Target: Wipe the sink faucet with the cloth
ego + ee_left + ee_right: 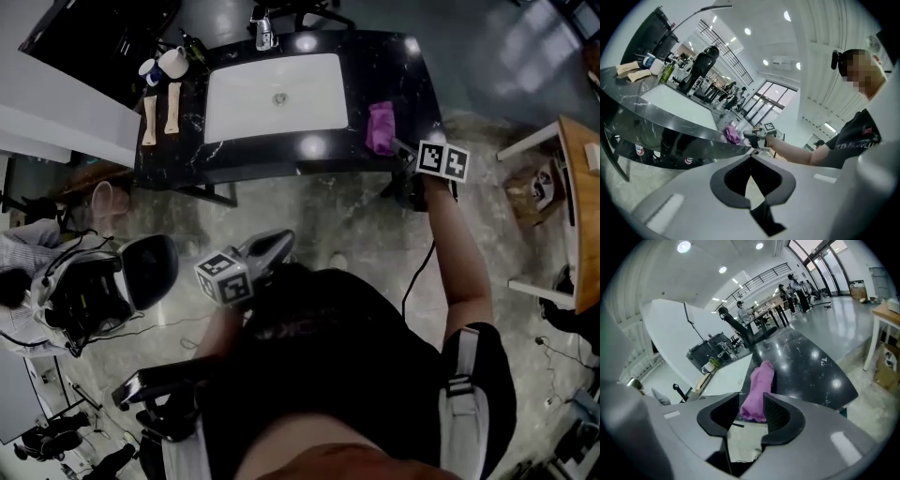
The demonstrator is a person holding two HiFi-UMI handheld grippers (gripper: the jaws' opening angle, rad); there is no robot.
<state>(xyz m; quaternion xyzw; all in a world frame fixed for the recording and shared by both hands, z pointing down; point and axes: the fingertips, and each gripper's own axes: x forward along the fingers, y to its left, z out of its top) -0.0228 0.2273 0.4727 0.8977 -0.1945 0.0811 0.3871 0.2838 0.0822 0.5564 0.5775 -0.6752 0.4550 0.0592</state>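
Observation:
A chrome faucet (263, 31) stands at the far rim of the white sink (225, 117), which is set in a black countertop (412, 75). A purple cloth (381, 127) lies bunched on the counter's right end. My right gripper (405, 152) sits at the counter's near right edge, right by the cloth. In the right gripper view its jaws (751, 399) stand open, with the cloth (758, 387) showing in the gap just past the tips and not pinched. My left gripper (281, 242) hangs back from the counter, well below it in the head view, with its jaws (750, 157) shut on nothing.
Cups and a green bottle (167, 62) and two wooden-handled items (161, 111) sit on the counter's left end. A wooden table (581, 206) stands at the right. An office chair (150, 267) and a seated person are at the left.

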